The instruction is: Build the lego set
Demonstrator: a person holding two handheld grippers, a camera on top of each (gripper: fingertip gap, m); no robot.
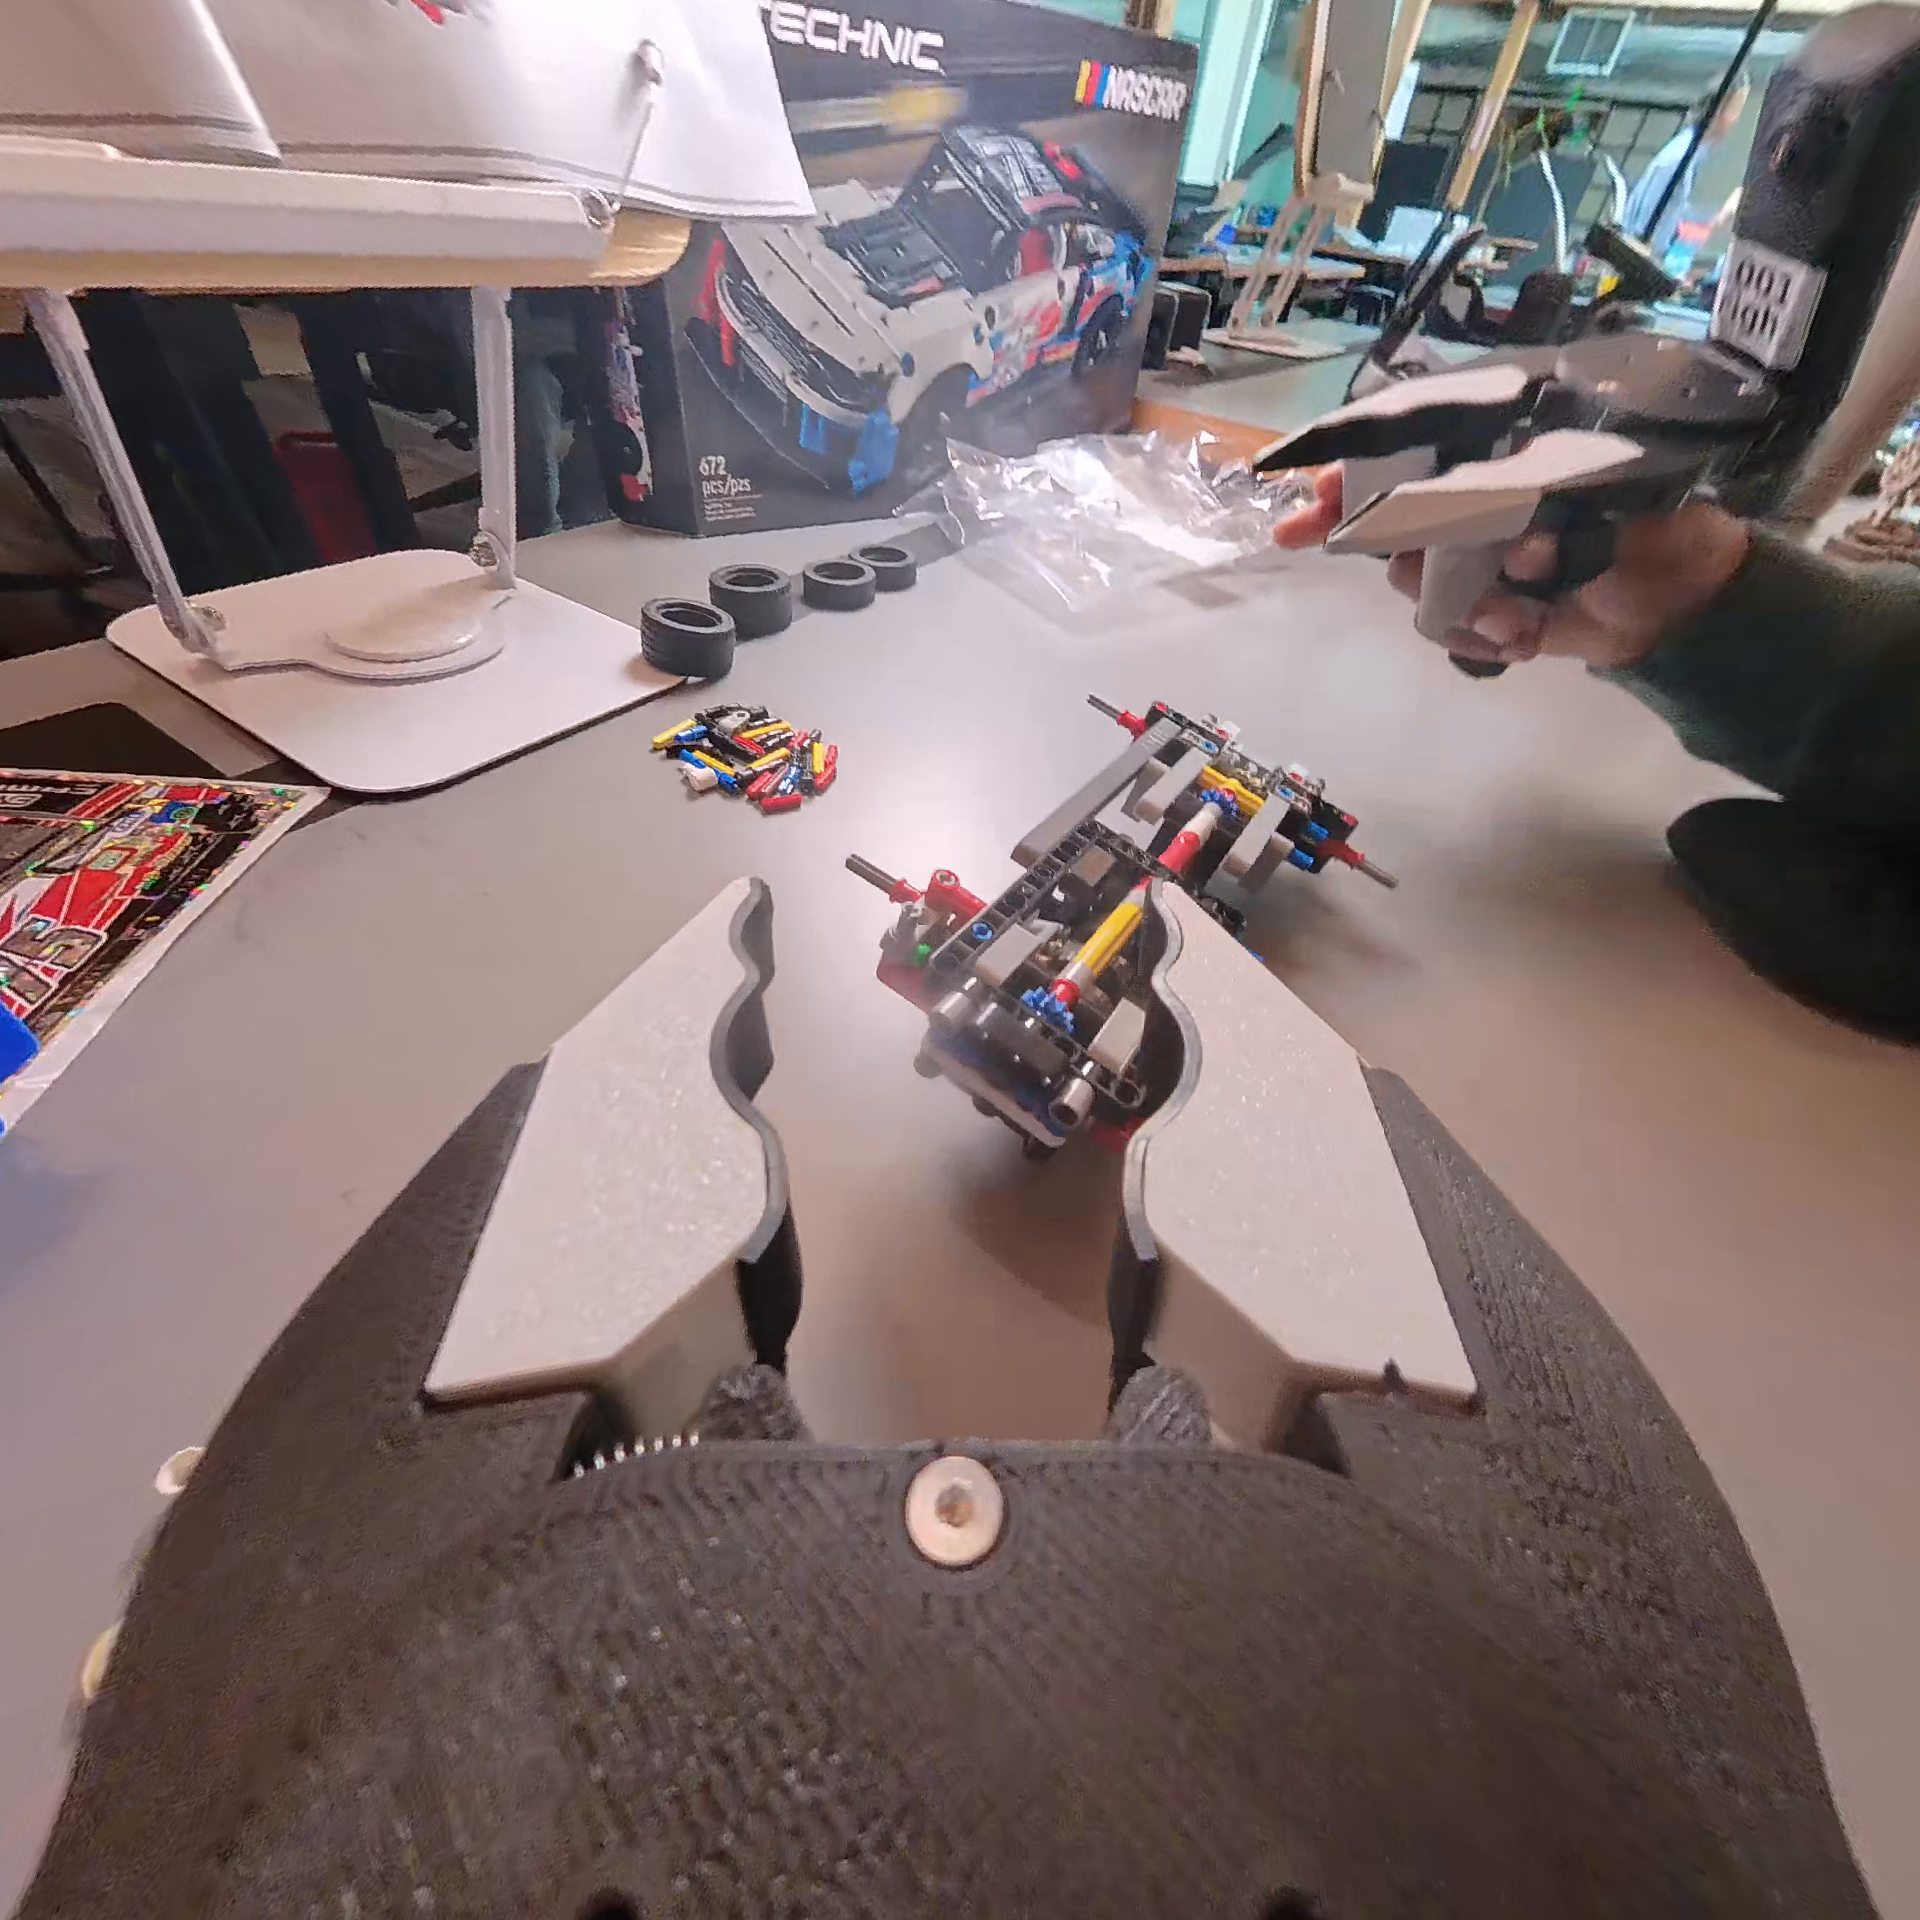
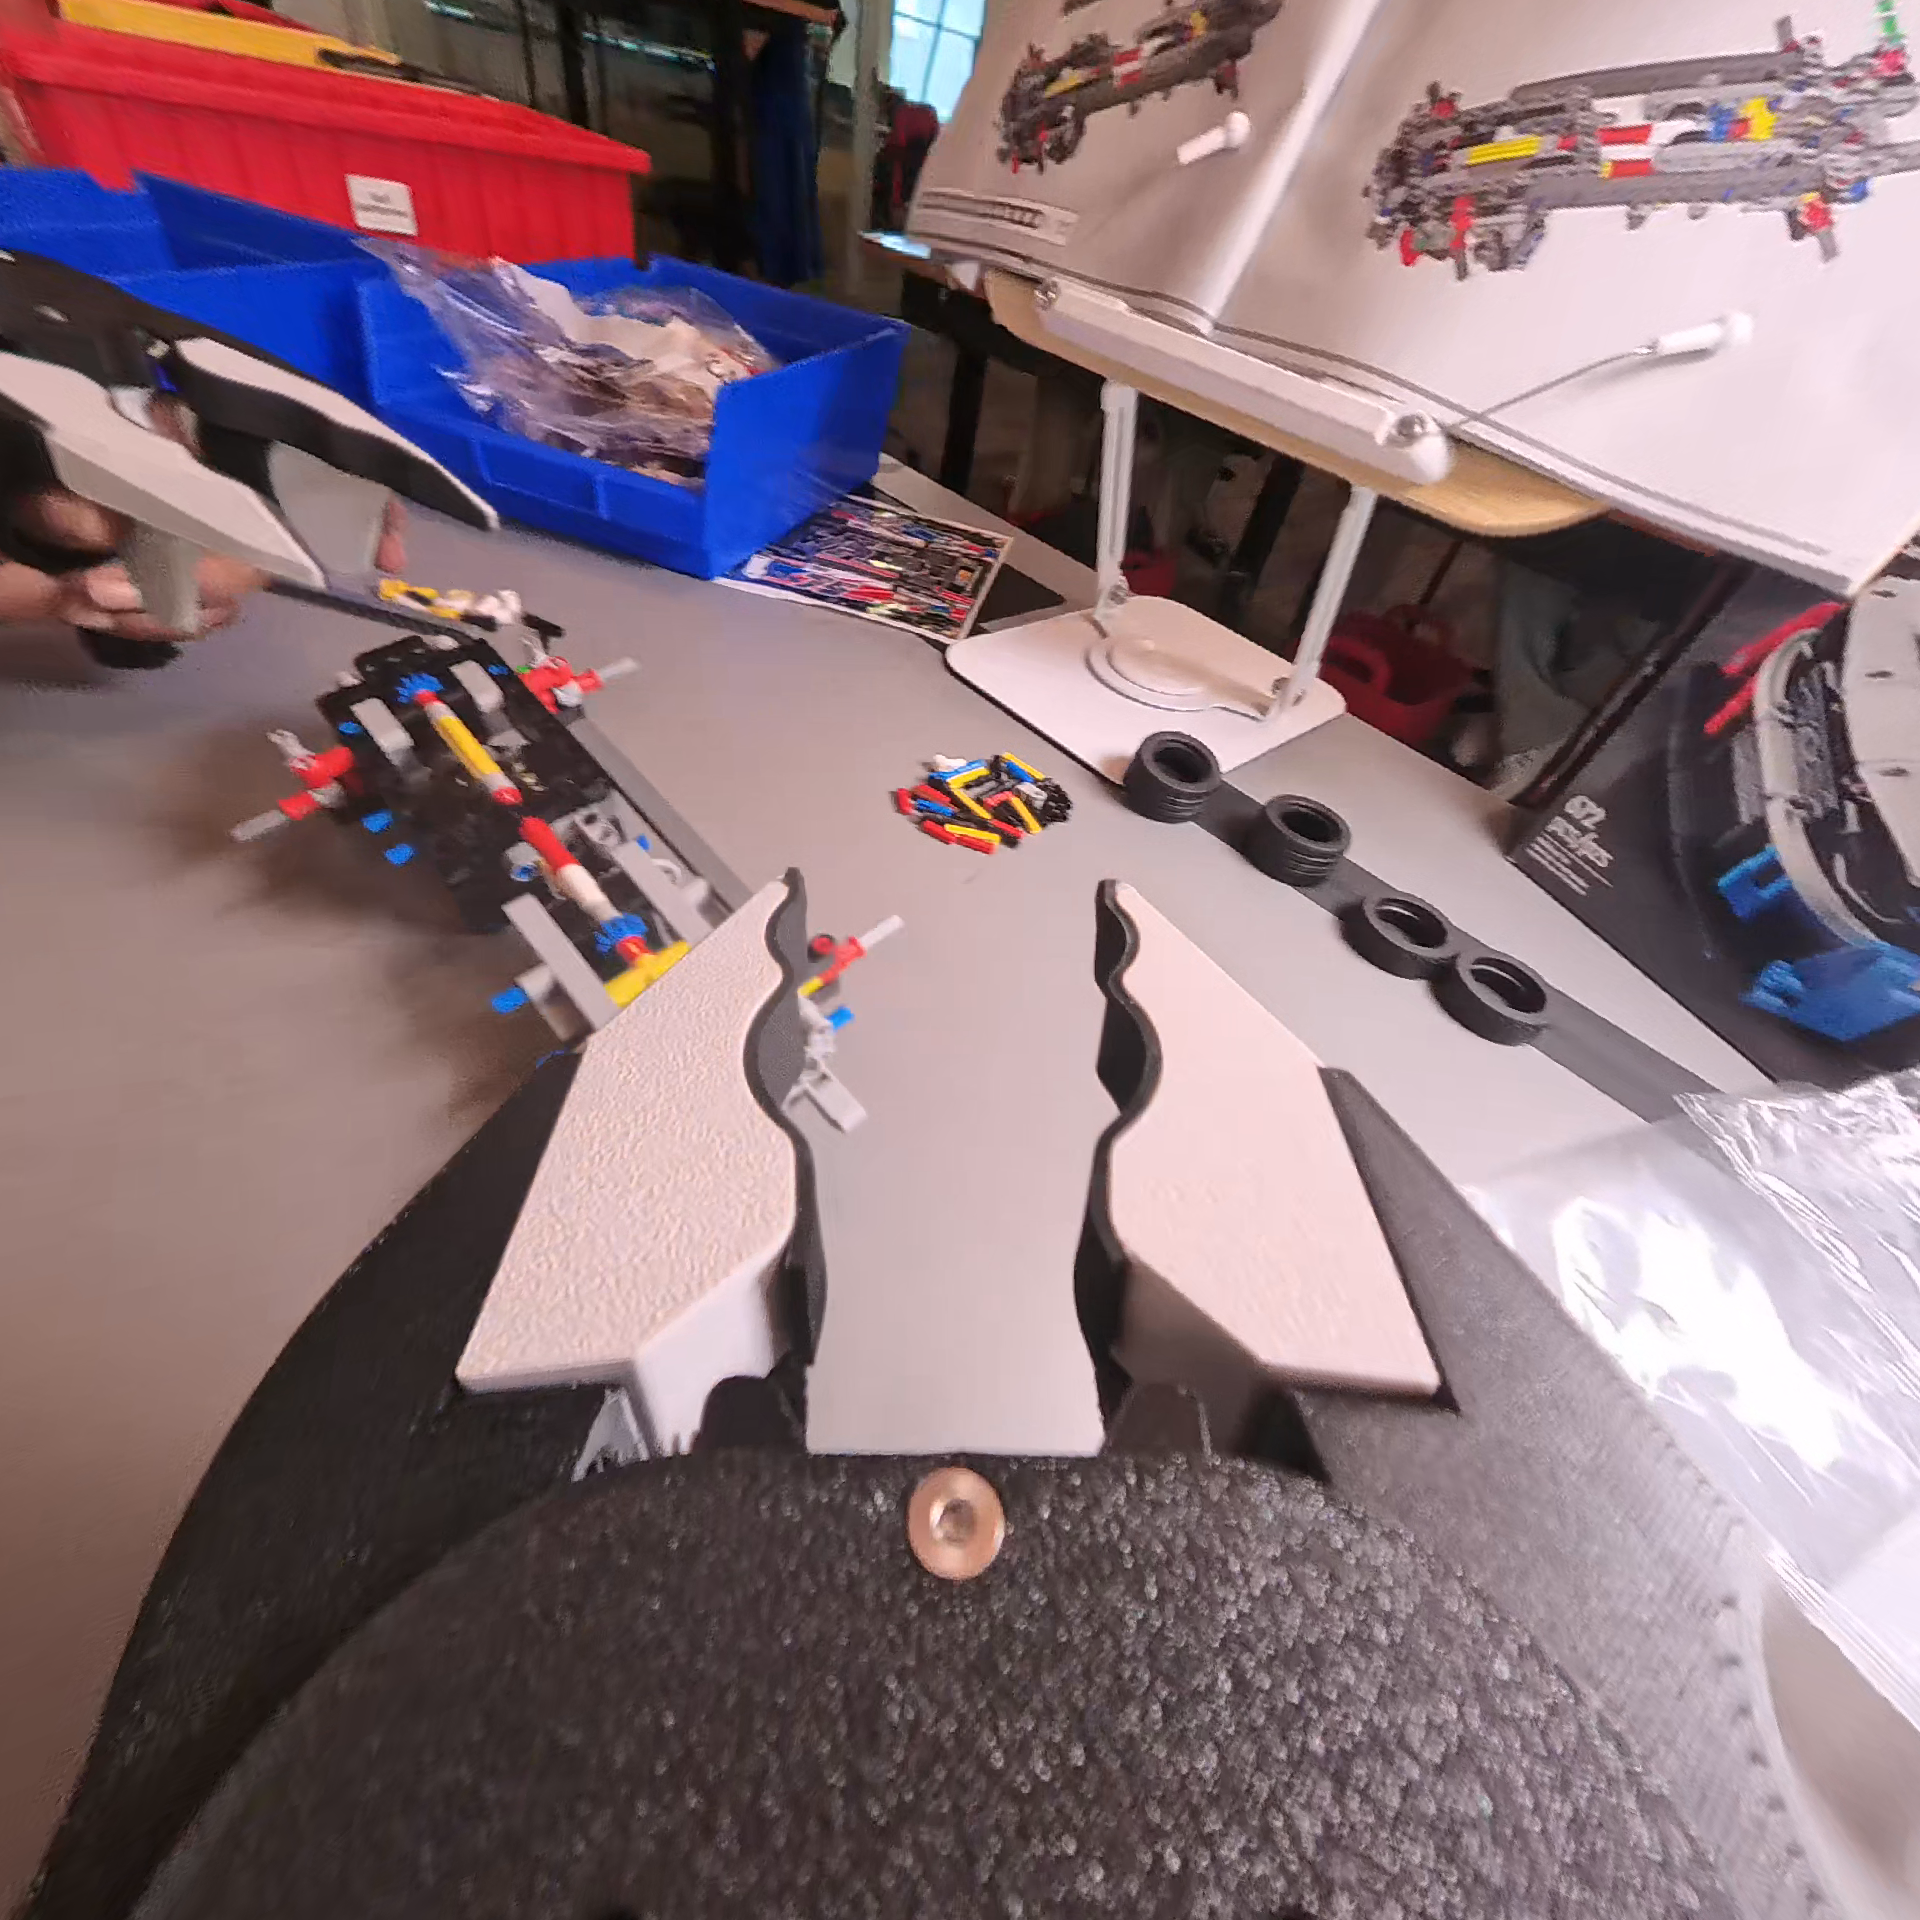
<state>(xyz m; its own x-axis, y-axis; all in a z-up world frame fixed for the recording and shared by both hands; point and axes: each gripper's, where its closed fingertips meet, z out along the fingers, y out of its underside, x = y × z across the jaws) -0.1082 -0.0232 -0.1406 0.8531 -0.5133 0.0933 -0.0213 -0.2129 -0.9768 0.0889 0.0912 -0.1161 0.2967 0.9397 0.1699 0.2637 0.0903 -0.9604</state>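
Observation:
The partly built Lego chassis [image 1: 1091, 935], black and grey with red, yellow and blue parts, lies on the grey table [image 1: 520, 1039]. My left gripper [image 1: 956, 914] is open, and the chassis's near end sits between its fingers, close to the right finger [image 1: 1247, 1091]. I cannot tell if they touch. My right gripper [image 2: 951, 894] is open and empty above the bare table. The chassis [image 2: 499, 790] lies to its left, with one end behind its left finger [image 2: 665, 1091]. A pile of small loose pins [image 1: 748, 753] lies beyond the chassis and also shows in the right wrist view [image 2: 982, 800].
Several black tyres [image 2: 1299, 836] line up by the set's box [image 1: 935, 260]. A white stand [image 2: 1143, 665] holds the instruction booklet [image 2: 1558, 208]. A sticker sheet [image 1: 104, 883], a blue bin of bags [image 2: 727, 416], a red bin [image 2: 312, 135] and clear plastic bags [image 1: 1091, 509] ring the work area.

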